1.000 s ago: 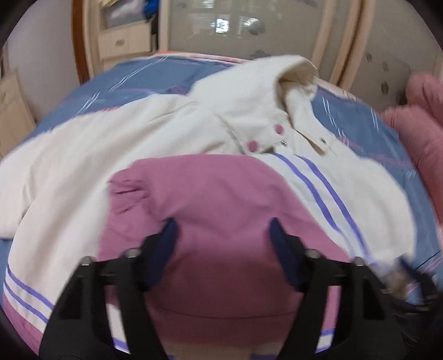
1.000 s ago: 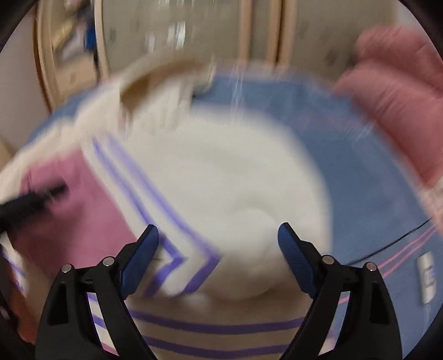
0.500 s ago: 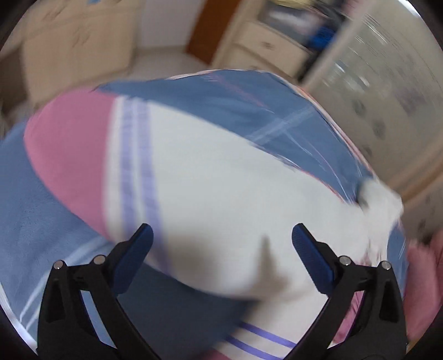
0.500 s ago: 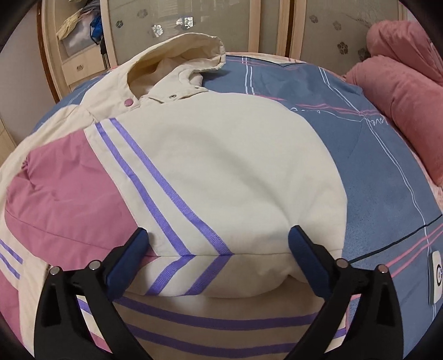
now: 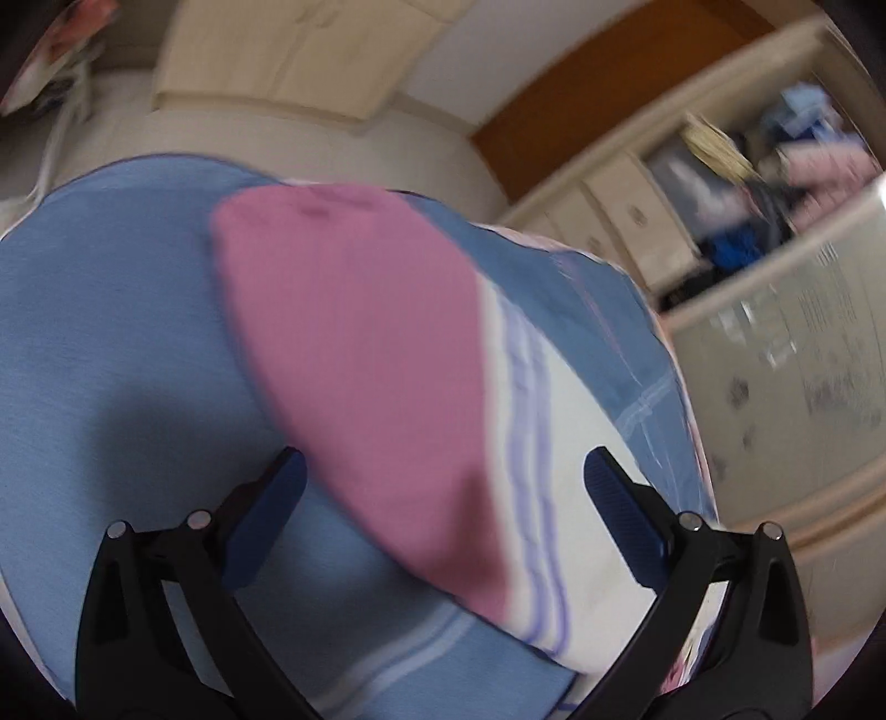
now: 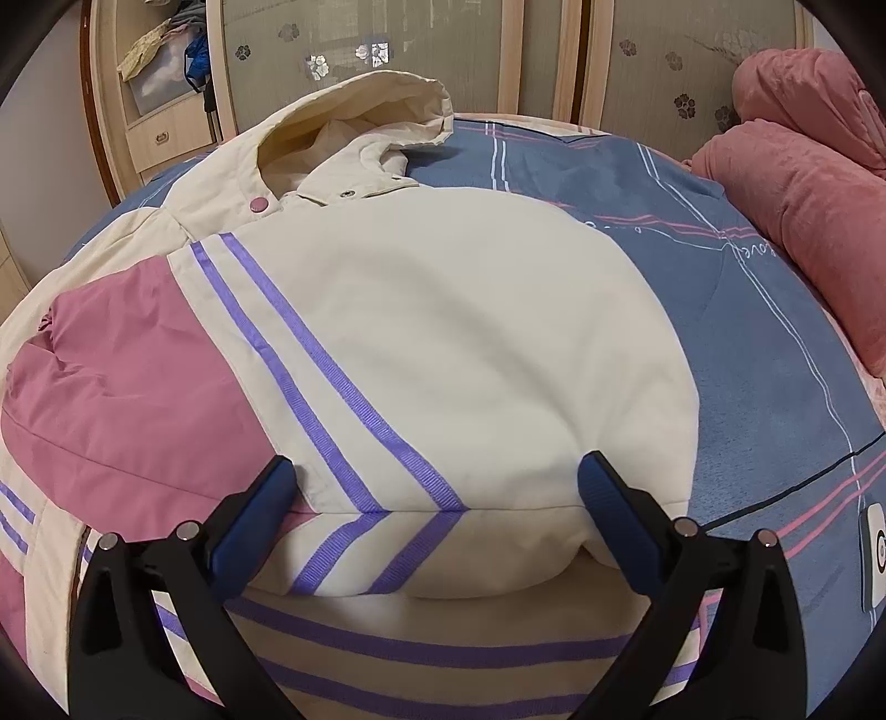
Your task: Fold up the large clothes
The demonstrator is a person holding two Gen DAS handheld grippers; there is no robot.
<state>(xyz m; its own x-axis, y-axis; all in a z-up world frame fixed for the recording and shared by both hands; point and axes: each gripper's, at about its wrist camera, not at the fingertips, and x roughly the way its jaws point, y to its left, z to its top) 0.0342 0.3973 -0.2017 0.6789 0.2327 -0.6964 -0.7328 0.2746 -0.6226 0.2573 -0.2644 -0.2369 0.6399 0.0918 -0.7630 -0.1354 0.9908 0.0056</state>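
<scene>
Two tongs: both spread wide with nothing between the fingers; that is how I read each wrist view
Left tongs (image 5: 440, 501): hovering over the pink sleeve (image 5: 360, 354) that runs out across the blue bed cover (image 5: 111, 310); the view is smeared, so I cannot say whether the fingers touch cloth
Right tongs (image 6: 434, 501): parted on either side of the folded right sleeve (image 6: 443, 354), right at its crease where the purple stripes (image 6: 310, 354) bend into a chevron
Jacket (image 6: 144, 382): spread on the bed, hood (image 6: 360, 116) toward the wardrobe doors (image 6: 398, 44), pink pillows (image 6: 803, 183) well apart on the far right
Stage, my guess: one sleeve already lies across the chest; the outstretched pink one looks next
Risk one: padded fabric is springy; let go too lightly and the fold may creep open
Risk two: pinching only the top layer of the pink sleeve; the lining would sag and the fold land crooked
Risk three: dragging instead of lifting; the whole jacket could slide on the cover and skew the first fold
</scene>
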